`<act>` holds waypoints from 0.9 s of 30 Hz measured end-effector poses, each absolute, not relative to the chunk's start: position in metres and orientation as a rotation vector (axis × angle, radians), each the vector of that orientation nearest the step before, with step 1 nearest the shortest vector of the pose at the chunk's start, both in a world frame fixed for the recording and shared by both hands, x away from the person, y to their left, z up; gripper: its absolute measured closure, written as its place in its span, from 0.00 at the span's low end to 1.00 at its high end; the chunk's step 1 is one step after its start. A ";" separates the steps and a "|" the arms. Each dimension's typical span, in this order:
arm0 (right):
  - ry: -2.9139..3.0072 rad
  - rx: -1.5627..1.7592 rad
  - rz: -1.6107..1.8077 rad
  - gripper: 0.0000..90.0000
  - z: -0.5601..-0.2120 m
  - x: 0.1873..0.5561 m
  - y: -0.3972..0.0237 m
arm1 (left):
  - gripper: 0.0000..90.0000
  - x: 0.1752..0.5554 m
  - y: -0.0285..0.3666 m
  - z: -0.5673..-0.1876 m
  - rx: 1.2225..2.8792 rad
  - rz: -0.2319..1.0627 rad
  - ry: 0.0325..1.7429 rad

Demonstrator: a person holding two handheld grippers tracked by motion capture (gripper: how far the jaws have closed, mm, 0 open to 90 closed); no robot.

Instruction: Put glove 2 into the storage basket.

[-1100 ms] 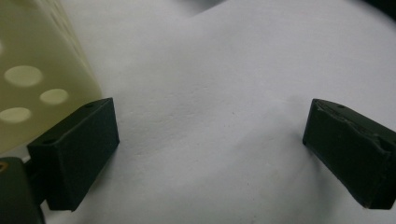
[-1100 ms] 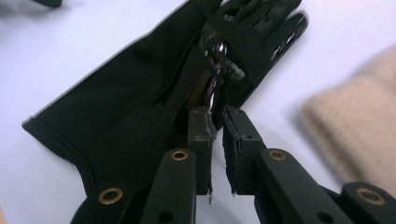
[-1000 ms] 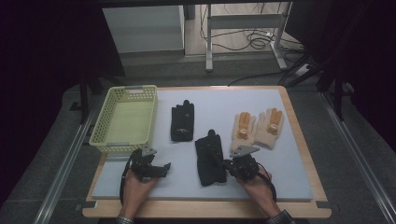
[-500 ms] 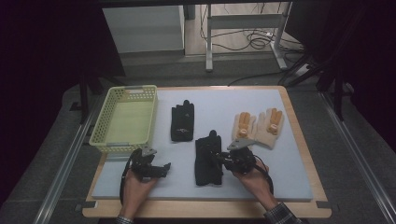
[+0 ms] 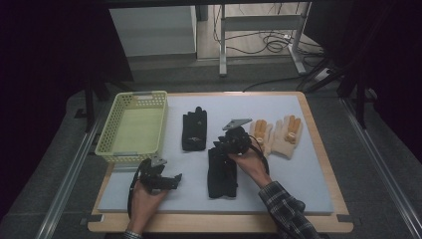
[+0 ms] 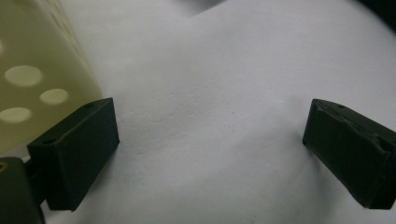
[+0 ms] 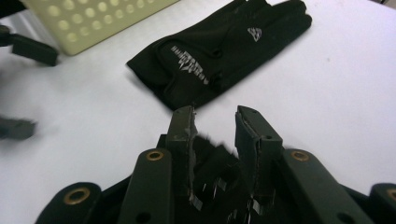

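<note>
Pale yellow basket (image 5: 132, 129), tan-and-orange gloves (image 5: 276, 136) (a pair), white mat (image 5: 298, 184).

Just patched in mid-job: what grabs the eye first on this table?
The right gripper sits over the near black glove at mid-table; its fingers have just been opening, with black fabric between them. Beyond lies a second black glove, with a tan-and-orange pair to the right. A pale yellow basket stands at the left.

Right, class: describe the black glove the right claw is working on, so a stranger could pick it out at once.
Start at the pale yellow perforated plastic basket on the white foam mat. Two black fabric gloves lie to its right. Take the nearer glove, with the right claw at its far end; the farther glove lies untouched.
</note>
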State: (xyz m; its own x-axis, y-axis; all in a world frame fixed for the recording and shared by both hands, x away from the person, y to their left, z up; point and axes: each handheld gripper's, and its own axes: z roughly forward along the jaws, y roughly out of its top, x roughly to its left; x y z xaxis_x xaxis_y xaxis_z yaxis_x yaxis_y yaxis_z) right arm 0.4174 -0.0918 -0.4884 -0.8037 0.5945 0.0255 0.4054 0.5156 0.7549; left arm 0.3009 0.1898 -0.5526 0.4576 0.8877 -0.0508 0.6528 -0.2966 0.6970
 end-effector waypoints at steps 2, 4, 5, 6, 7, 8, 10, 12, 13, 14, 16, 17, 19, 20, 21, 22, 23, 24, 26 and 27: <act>2.523 0.841 1.154 0.74 -0.489 0.420 -0.088 | 0.04 0.301 0.190 -0.553 2.052 0.459 1.280; 2.535 0.813 1.142 0.73 -0.490 0.433 -0.075 | 0.04 0.301 0.190 -0.553 2.053 0.460 1.279; 2.535 0.813 1.142 0.73 -0.490 0.433 -0.075 | 0.04 0.301 0.190 -0.553 2.053 0.460 1.279; 2.539 0.822 1.139 0.72 -0.490 0.437 -0.071 | 0.04 0.301 0.190 -0.553 2.053 0.460 1.279; 2.537 0.818 1.142 0.72 -0.491 0.440 -0.068 | 0.04 0.301 0.190 -0.553 2.054 0.460 1.279; 2.541 0.817 1.133 0.71 -0.493 0.447 -0.061 | 0.04 0.301 0.190 -0.553 2.053 0.460 1.279; 2.542 0.810 1.127 0.71 -0.495 0.450 -0.057 | 0.04 0.301 0.190 -0.553 2.053 0.459 1.279; 2.549 0.797 1.112 0.68 -0.498 0.458 -0.046 | 0.04 0.301 0.190 -0.553 2.053 0.459 1.279; 2.549 0.797 1.112 0.68 -0.498 0.458 -0.046 | 0.04 0.301 0.190 -0.553 2.053 0.459 1.279; 2.553 0.792 1.109 0.67 -0.499 0.461 -0.043 | 0.04 0.301 0.190 -0.553 2.053 0.459 1.279; 2.559 0.780 1.112 0.62 -0.504 0.471 -0.033 | 0.04 0.301 0.190 -0.553 2.053 0.459 1.279; 2.559 0.780 1.112 0.62 -0.504 0.471 -0.033 | 0.04 0.301 0.190 -0.553 2.051 0.457 1.281; 2.566 0.779 1.099 0.58 -0.507 0.478 -0.026 | 0.04 0.301 0.190 -0.553 2.051 0.458 1.280; 2.566 0.762 1.083 0.53 -0.511 0.484 -0.019 | 0.04 0.301 0.190 -0.553 2.051 0.458 1.280; 2.566 0.762 1.083 0.53 -0.511 0.484 -0.019 | 0.04 0.301 0.190 -0.553 2.051 0.458 1.280; 2.565 0.760 1.076 0.51 -0.512 0.486 -0.017 | 0.04 0.301 0.190 -0.553 2.051 0.458 1.280; 2.568 0.754 1.073 0.48 -0.513 0.490 -0.013 | 0.04 0.301 0.190 -0.553 2.051 0.458 1.279; 2.575 0.750 1.069 0.40 -0.516 0.496 -0.007 | 0.04 0.301 0.190 -0.553 2.050 0.458 1.279; 2.577 0.744 1.069 0.38 -0.517 0.498 -0.005 | 0.04 0.301 0.190 -0.553 2.051 0.458 1.279; 2.578 0.752 1.076 0.36 -0.518 0.500 -0.003 | 0.04 0.301 0.190 -0.553 2.051 0.458 1.279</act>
